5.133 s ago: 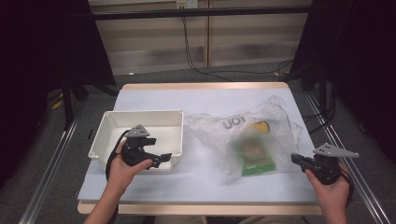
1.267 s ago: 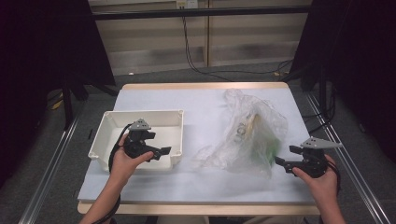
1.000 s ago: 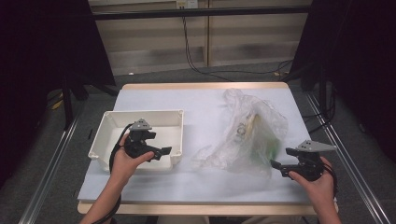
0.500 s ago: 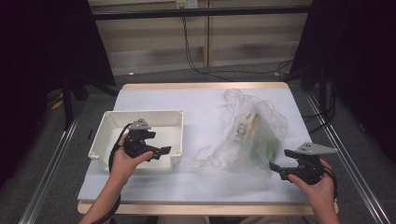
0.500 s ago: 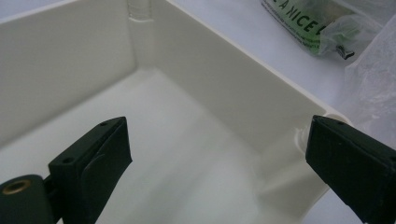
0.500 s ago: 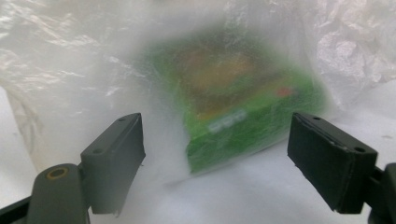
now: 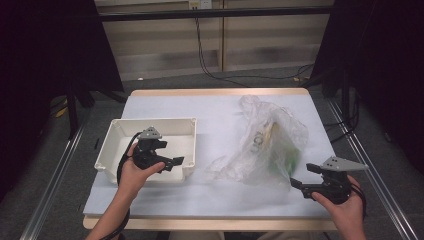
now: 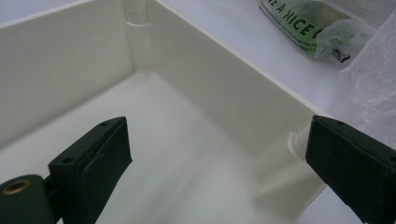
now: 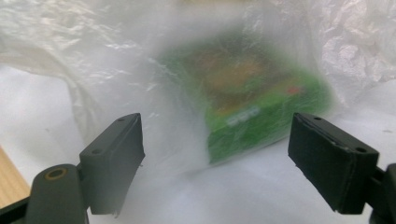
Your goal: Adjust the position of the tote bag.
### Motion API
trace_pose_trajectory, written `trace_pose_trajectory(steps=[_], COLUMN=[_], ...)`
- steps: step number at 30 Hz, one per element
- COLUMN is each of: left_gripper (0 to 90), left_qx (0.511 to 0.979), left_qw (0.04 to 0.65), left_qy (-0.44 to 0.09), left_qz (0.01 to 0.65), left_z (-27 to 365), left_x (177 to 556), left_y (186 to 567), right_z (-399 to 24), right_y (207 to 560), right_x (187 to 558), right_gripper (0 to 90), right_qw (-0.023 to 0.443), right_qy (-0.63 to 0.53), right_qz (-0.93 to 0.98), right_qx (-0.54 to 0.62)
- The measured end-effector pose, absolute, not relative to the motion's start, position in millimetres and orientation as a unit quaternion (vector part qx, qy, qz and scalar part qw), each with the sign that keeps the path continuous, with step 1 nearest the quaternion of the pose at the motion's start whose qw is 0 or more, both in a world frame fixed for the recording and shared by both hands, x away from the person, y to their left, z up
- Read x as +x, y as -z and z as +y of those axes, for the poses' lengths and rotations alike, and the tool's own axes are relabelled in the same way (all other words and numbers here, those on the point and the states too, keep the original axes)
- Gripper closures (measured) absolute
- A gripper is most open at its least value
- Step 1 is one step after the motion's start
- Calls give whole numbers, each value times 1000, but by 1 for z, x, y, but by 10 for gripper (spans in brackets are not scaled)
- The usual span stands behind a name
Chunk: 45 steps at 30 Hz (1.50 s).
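A crumpled clear plastic bag [image 7: 265,142] lies right of the table's middle, and a green box [image 7: 288,161] shows through its near end. My right gripper [image 7: 300,176] hovers open just short of that end. In the right gripper view the green box [image 9: 247,98] sits inside the bag [image 9: 93,56] ahead of the open right gripper [image 9: 217,144], untouched by it. A white bin [image 7: 117,145] stands at the left. My left gripper [image 7: 176,161] is open at its near right corner. In the left gripper view the left gripper [image 8: 219,149] straddles the bin's wall [image 8: 233,84] without pressing on it.
The bag's printed green end [image 8: 317,28] lies beyond the bin wall in the left gripper view. The white table cover [image 7: 215,115] reaches to a wooden edge [image 7: 210,222] at the near side. Metal rails [image 7: 367,160] run along both sides, and cables [image 7: 215,65] lie on the floor behind.
The bag, spread flat five seconds ago, is bunched up and turned lengthwise. My right gripper has drawn back slightly toward the near edge. The left gripper has stayed at the bin.
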State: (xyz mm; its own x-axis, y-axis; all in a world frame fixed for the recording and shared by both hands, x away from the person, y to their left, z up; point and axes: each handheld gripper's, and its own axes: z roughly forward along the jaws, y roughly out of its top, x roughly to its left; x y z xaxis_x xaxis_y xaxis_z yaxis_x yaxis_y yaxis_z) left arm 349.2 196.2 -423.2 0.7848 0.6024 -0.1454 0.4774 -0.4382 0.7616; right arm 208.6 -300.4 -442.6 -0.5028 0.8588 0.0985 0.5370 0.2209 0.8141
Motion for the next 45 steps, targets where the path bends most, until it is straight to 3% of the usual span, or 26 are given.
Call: trace_pose_trajectory(steps=[27,29,31,32,34,35,37,45], left_gripper=[66,67,68,68,68,68,68,68], left_qx=[848,848,848,848,849,848,848,848], left_qw=[419,420,419,419,418,419,418,418], left_qy=[-76,-75,-75,-75,-76,-77,-78,-77], left_qz=[314,316,315,315,315,315,315,317], left_z=[191,191,191,191,192,192,192,193], left_x=[349,349,349,349,349,349,349,350], left_y=[423,423,423,423,423,423,423,424], right_z=[-281,-279,-275,-275,-274,-274,-276,-288], right_y=[443,445,447,447,446,444,443,442], right_x=[200,202,204,204,205,206,207,205], right_gripper=[173,219,401,401,532,673,756,849], right_qw=[177,178,177,177,175,182,180,180], right_qy=[-418,-416,-416,-416,-417,-419,-420,-418], right_qz=[780,785,791,791,794,794,795,793], right_qx=[430,423,413,413,407,402,399,405])
